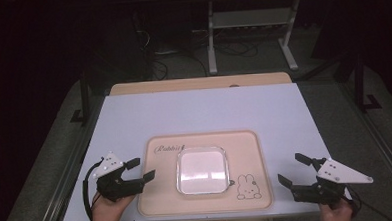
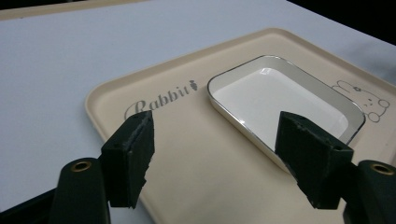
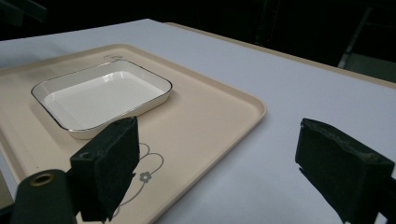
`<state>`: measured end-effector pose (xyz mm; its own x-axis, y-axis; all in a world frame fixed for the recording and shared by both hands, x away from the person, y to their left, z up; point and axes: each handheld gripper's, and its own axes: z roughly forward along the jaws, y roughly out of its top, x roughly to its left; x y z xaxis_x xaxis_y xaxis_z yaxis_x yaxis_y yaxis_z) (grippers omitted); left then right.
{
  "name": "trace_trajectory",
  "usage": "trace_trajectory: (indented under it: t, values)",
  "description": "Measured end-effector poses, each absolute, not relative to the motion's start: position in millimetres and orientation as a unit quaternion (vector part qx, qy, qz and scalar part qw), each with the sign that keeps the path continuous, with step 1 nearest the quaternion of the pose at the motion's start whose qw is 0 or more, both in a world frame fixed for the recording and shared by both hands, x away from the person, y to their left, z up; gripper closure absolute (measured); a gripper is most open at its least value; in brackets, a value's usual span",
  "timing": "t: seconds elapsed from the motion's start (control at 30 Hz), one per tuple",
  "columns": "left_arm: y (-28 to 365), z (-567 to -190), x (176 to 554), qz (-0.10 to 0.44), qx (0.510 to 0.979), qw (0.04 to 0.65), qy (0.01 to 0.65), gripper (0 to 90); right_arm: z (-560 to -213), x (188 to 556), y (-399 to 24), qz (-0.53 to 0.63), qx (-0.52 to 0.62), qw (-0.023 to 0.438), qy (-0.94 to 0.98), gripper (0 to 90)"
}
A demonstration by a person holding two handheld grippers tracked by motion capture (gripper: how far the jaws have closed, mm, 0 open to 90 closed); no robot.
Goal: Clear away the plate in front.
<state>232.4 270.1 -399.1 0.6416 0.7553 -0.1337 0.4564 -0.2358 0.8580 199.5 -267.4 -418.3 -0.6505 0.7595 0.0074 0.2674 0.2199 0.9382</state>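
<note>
Left claw (image 1: 140, 169): released, jaws standing wide with nothing between them, hovering at the tray's left edge.
Right claw (image 1: 290, 169): released, empty, hanging over bare tabletop (image 1: 194, 113) just right of the tray.
Dish (image 1: 201, 170): white, square, sitting at the tray's centre.
Tray (image 1: 158, 202): beige, rabbit print, lying flat near the tabletop's front edge.

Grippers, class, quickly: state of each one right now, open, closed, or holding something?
Left gripper: open, holding nothing, at the left edge of the tray.
Right gripper: open, holding nothing, over the table right of the tray.
</note>
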Motion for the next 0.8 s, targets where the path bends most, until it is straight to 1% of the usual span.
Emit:
trace_trajectory:
  t: [0.33,0.8]
  values:
    - [284.9,-397.9,229.9,0.177,0.771,0.473,0.388,25.6,-418.7,200.1,-267.2,0.518,0.345,0.235,0.746,12.9]
    - [298.4,-409.8,221.1,0.176,0.768,0.47,0.398,25.7,-420.3,201.6,-266.2,0.514,0.344,0.232,0.751,12.8]
